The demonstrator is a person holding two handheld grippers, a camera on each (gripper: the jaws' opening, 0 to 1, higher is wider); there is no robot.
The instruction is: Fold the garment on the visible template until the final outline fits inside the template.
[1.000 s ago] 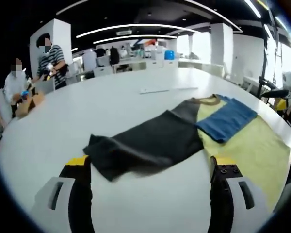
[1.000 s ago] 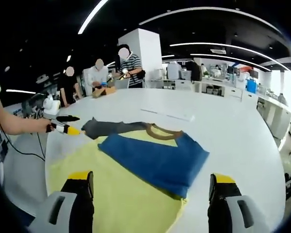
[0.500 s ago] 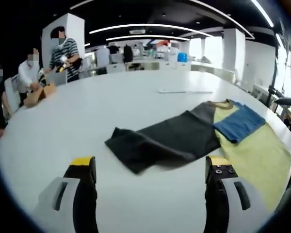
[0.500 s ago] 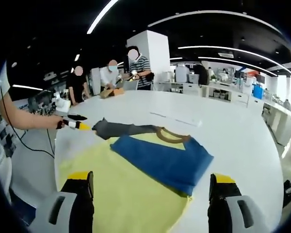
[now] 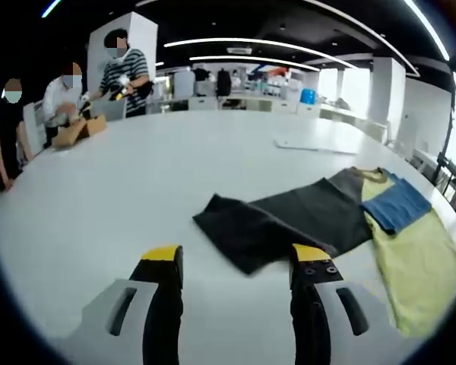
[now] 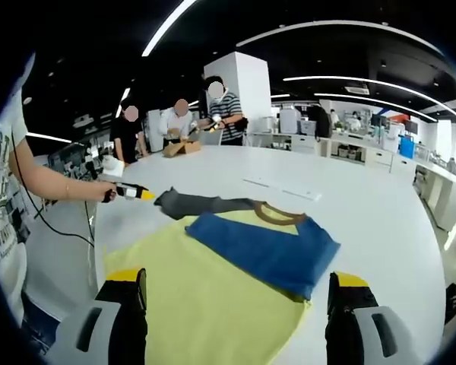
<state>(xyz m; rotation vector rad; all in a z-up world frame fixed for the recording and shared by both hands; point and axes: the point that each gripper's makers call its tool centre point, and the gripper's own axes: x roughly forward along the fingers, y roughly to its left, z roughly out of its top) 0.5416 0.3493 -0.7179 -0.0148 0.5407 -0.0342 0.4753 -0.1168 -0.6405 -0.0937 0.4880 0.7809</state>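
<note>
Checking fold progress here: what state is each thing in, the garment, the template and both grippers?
garment: partly folded; blue part lies over the yellow, dark grey side spread flat on the table.
yellow template: flat on the table, partly covered by the garment.
left gripper: open, holding nothing, near the dark sleeve edge.
right gripper: open, holding nothing, over the template.

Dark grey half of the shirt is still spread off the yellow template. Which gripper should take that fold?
Left, probably. The left gripper is open right at the near edge of the dark grey half of the shirt. The right gripper hangs over the yellow template, with the folded blue part between it and the grey.
</note>
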